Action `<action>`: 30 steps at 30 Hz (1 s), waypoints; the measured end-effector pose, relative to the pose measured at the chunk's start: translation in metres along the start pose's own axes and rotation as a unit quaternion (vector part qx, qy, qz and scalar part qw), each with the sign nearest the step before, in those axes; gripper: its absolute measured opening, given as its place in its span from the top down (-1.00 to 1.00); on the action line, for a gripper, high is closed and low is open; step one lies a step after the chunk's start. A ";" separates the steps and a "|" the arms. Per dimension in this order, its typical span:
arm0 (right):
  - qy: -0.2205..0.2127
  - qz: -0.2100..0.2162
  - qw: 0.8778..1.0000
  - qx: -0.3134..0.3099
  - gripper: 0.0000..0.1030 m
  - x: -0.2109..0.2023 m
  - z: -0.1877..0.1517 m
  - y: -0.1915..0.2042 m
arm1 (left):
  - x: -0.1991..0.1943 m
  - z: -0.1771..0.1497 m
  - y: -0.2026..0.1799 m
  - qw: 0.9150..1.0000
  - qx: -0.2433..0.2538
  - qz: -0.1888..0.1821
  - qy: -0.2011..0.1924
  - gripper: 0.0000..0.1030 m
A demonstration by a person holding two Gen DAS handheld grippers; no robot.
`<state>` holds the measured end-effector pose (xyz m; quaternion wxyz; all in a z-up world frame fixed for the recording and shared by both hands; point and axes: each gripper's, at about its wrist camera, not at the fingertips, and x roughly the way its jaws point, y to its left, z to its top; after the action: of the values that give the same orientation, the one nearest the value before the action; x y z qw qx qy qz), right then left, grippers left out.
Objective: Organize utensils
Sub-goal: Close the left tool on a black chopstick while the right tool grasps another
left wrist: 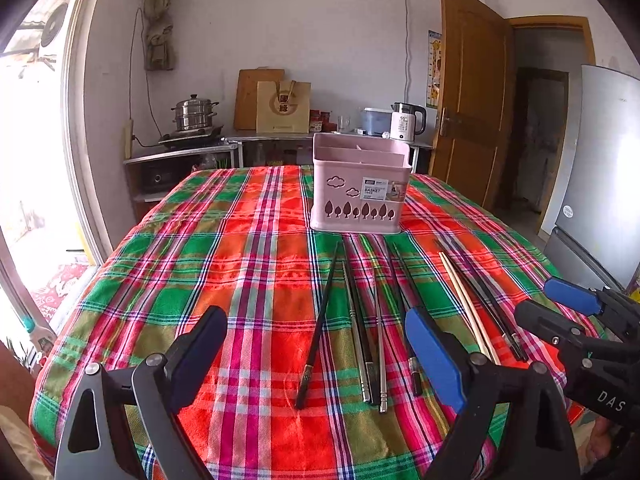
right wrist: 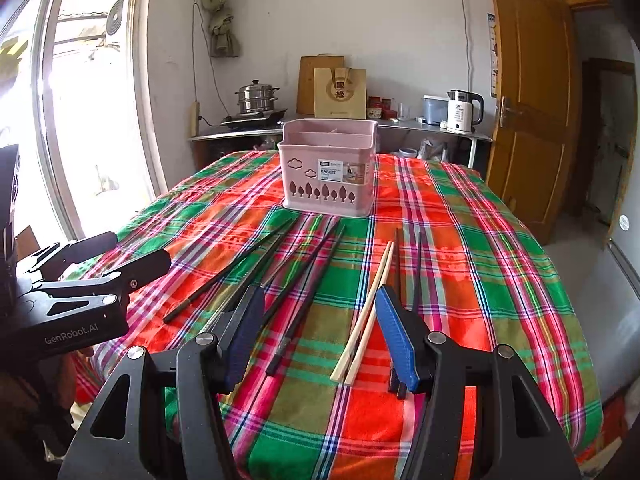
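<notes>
Nothing sorted yet: all chopsticks [left wrist: 362, 332] lying ahead of both tools, pink basket [left wrist: 360, 188] beyond, seemingly unfilled. Left tool [left wrist: 316, 356] wide, gripping nothing; right tool [right wrist: 320, 332] likewise.

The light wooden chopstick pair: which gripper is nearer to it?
Right. The right gripper hovers open with the light wooden chopsticks lying between its fingers. The left gripper, also open, sits further left, over the dark and metal chopsticks.

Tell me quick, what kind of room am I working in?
Most likely a home kitchen or dining room: a steamer pot on a burner, an electric kettle on the back counter, and a fridge beside the table.
</notes>
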<state>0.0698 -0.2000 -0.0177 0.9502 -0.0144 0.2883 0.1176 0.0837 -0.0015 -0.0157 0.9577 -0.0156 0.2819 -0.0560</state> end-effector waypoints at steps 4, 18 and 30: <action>0.020 0.004 1.000 0.008 -0.13 0.020 0.007 -0.010 | 0.033 0.007 0.005 0.999 0.004 -0.017 0.030 -0.68; 0.107 0.021 0.993 0.035 0.56 0.116 0.045 -0.037 | 0.153 0.037 0.017 0.988 0.039 -0.044 0.140 0.00; 0.164 0.031 0.985 0.041 0.66 0.180 0.055 -0.028 | 0.192 0.047 0.014 0.980 0.062 -0.064 0.180 0.02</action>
<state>0.2514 -0.1831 -0.0725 0.8856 0.0141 0.4453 0.1309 0.2711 -0.0099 -0.0806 0.8847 0.0366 0.4443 -0.1361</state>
